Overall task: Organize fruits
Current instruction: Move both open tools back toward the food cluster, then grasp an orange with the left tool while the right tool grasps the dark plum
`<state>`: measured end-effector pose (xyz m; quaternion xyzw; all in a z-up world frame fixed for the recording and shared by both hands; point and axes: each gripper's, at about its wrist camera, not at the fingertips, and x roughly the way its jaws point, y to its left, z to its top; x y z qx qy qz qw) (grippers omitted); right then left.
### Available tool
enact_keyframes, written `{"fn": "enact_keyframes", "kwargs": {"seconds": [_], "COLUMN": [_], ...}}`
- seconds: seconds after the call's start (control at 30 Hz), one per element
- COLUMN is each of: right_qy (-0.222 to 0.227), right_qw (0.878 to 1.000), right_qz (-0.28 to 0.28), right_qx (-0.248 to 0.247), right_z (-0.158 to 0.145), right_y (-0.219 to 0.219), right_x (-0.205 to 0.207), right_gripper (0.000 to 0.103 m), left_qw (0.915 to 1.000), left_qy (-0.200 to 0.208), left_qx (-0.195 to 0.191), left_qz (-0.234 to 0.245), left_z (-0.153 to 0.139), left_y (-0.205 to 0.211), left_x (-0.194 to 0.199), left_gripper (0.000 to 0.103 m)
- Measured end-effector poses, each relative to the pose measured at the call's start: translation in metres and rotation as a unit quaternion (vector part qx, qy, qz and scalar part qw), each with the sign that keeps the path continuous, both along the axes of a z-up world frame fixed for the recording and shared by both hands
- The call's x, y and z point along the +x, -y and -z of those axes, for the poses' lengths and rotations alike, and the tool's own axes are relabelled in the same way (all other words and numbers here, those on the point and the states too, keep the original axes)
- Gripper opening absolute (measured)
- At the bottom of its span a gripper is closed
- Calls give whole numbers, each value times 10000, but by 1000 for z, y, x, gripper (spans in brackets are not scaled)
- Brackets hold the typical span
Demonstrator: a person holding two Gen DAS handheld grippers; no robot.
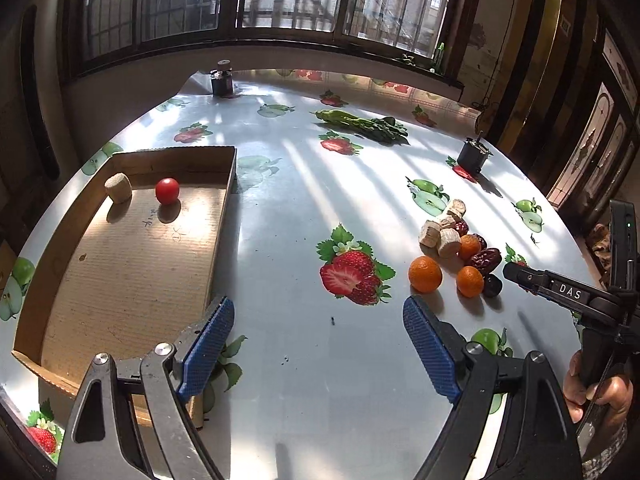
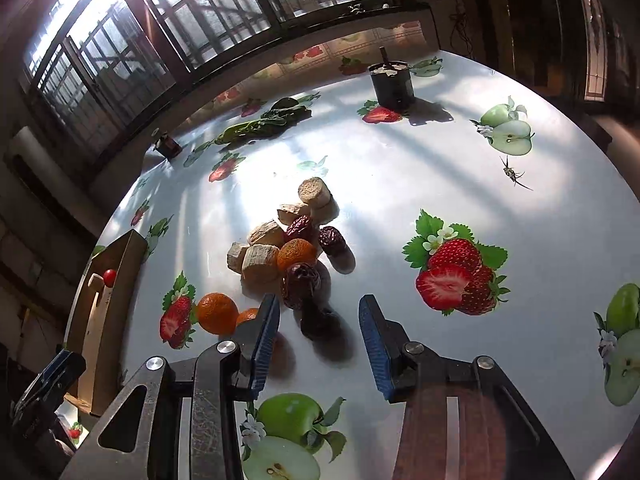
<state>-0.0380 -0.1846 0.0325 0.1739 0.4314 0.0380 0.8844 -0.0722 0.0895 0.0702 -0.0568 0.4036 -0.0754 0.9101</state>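
Sunlit windows back a glossy fruit-print counter [image 1: 304, 200] where loose fruit is being sorted into a box.

At the left lies a shallow cardboard box [image 1: 120, 256], holding a red cherry tomato [image 1: 167, 190] and one pale cut chunk [image 1: 118, 188]; the left tool [image 1: 318, 336] hangs just beside its near corner, blue pads spread wide with nothing between them. Rightward sits the unsorted heap: more pale chunks [image 1: 440, 232], small oranges [image 1: 425, 274], wrinkled red dates [image 2: 300, 228] and a dark plum-like fruit [image 2: 318, 318]. The right tool [image 2: 318, 338] is lowered over that dark fruit, its pads partly spread on either side and not pressing it. By my reading the step in hand is picking this fruit; next the pads must close gently on it, lift clear of the neighbouring date, then carry it left to the box.
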Motion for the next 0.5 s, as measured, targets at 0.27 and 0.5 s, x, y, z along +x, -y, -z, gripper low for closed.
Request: {"fn": "enact_keyframes", "kwargs": {"seconds": [0.27,0.5], "right_qy": [-226,23], "right_qw": [9992,9999], "right_qz": [-182,-20], "right_qx": [-280,-140], "right_z": [25,20], "right_y": [-9,4], "right_x": [14,7], "right_gripper": [41,28], "left_qw": [9994,9969], "left_qy": [-144,-55], "left_qx": [68,203], "left_qz": [315,764], "left_z": [9,17], "left_y": [28,63], "left_x": [13,47], "left_gripper": [86,86]}}
